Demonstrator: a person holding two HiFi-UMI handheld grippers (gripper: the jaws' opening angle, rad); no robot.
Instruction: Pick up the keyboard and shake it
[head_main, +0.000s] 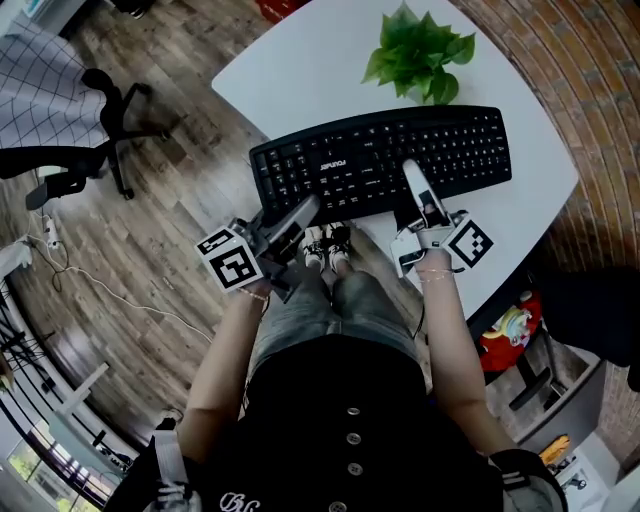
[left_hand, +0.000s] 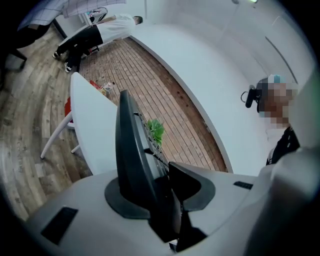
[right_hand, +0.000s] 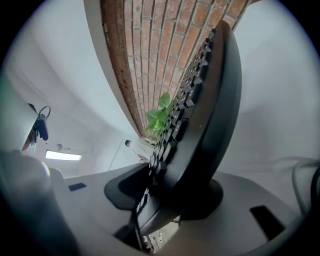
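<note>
I've got the left gripper's (head_main: 308, 208) jaws pinching the black keyboard (head_main: 380, 155) on its long edge away from the potted plant (head_main: 418, 45), and the right gripper's (head_main: 411, 176) jaws pinching that same edge. The keyboard sits just beside the plant, over the white worktop (head_main: 300, 70).

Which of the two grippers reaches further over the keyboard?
The right gripper: its pale jaw lies across the keyboard, while the left gripper only pinches its near edge.
</note>
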